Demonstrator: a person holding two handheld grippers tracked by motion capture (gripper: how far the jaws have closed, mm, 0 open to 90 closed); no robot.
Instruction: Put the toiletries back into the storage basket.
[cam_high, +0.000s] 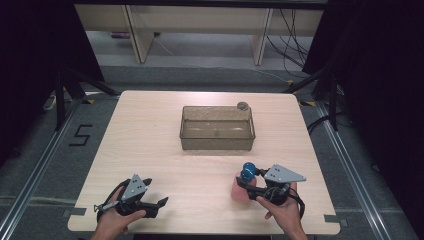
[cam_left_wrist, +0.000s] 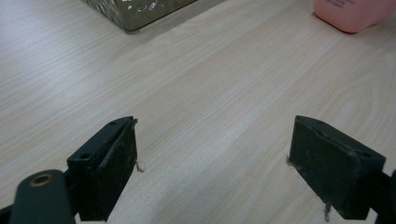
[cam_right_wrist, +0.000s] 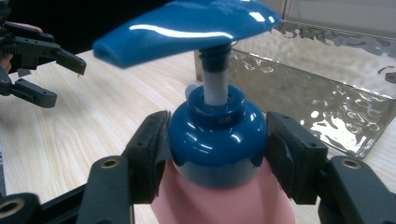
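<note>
A pink pump bottle (cam_high: 237, 191) with a blue collar and pump head stands upright near the table's front right. My right gripper (cam_high: 247, 183) is closed around it. In the right gripper view both pads (cam_right_wrist: 152, 156) press on the sides of the blue collar (cam_right_wrist: 217, 135), below the pump head (cam_right_wrist: 187, 25). My left gripper (cam_high: 161, 202) lies low at the front left, well apart from the bottle. Its jaws stand open over bare wood in the left gripper view (cam_left_wrist: 215, 158), where the bottle's pink base (cam_left_wrist: 350, 11) shows at the top right.
A clear rectangular bin (cam_high: 217, 145) sits in the middle of the wooden table (cam_high: 150, 130), beyond both grippers, with a small round grey object (cam_high: 243, 105) at its back right corner. The bin's wall (cam_right_wrist: 322, 102) is close behind the bottle.
</note>
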